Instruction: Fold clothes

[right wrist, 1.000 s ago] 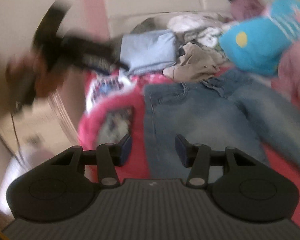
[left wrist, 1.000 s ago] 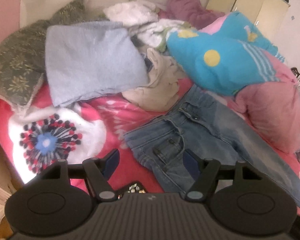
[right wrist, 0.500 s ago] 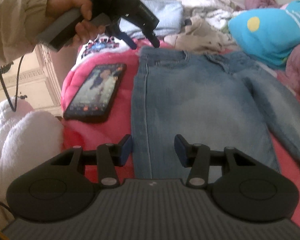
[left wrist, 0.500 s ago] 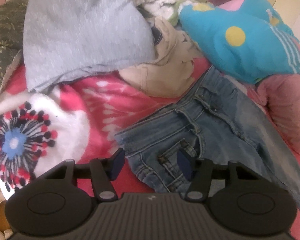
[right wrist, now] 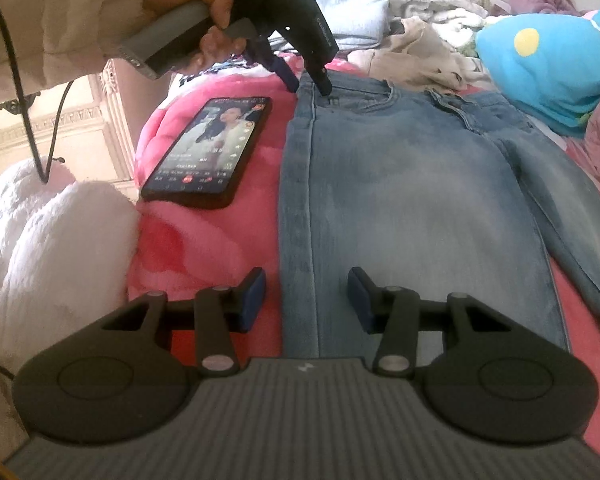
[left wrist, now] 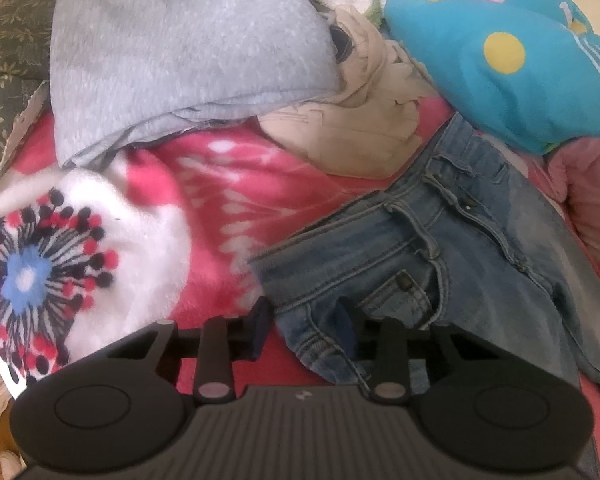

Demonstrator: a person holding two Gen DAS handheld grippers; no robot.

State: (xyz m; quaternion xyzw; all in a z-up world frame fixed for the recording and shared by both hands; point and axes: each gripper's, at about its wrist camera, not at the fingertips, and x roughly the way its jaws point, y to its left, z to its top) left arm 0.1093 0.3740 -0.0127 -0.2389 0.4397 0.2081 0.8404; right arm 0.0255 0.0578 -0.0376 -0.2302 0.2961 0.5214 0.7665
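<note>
With both tongs apart, my left tongs (left wrist: 304, 326) straddled the faded blue denim jeans' (right wrist: 412, 200) waistband corner, my right tongs (right wrist: 306, 298) the leg's left seam; matched, deep bites would suit.

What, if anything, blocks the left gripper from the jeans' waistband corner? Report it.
Nothing visible does. The left gripper is open right at the waistband corner of the jeans. The phone lies beside them on the blanket, apart.
</note>
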